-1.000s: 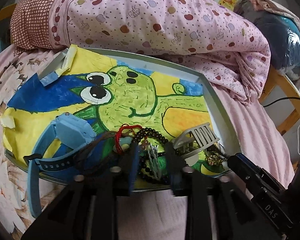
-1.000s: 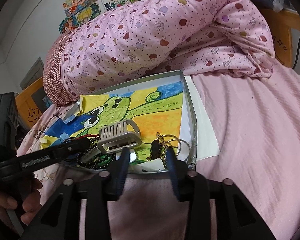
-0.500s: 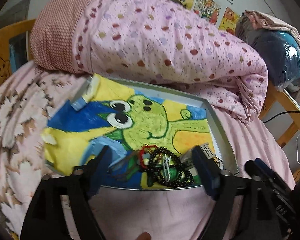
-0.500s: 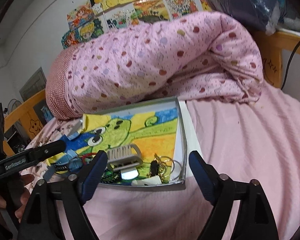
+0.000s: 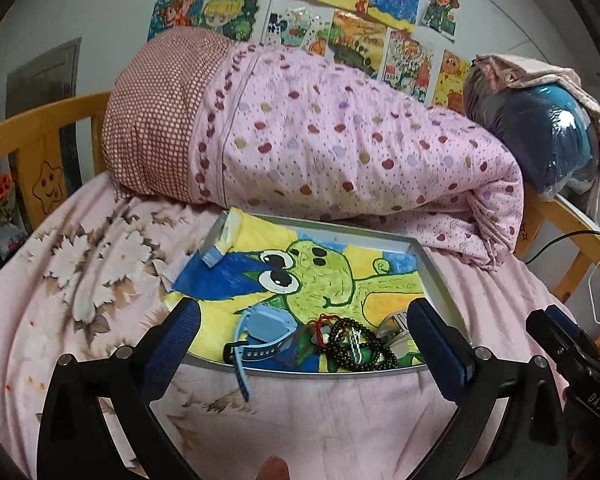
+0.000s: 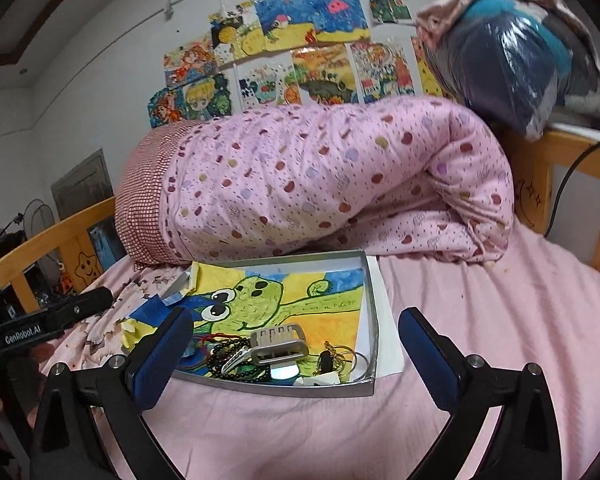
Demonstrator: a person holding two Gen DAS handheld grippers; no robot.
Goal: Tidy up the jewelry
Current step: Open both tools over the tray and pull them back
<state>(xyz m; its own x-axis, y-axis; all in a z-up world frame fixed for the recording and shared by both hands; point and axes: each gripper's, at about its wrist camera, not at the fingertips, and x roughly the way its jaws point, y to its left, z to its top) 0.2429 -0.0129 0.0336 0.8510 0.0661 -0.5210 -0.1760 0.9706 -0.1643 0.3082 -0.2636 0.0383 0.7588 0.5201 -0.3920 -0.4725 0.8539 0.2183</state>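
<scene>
both grippers hang over the bed short of the tray's near edge, holding nothing: the left gripper [image 5: 303, 344] has its fingers spread wide, and so does the right gripper [image 6: 296, 348]. the jewelry lies heaped along the near edge of the shallow metal tray [image 6: 370, 304], on a frog drawing: a blue watch [image 5: 262, 326] with its strap over the rim, a black bead bracelet [image 5: 358, 350], a red cord [image 5: 320, 320], a grey hair clip [image 6: 278, 345] and gold rings [image 6: 346, 358] in the near right corner. sorting looks barely started; next, one gripper should drop onto a single loose piece, likely the clip on top, without dragging tangled cords along.
</scene>
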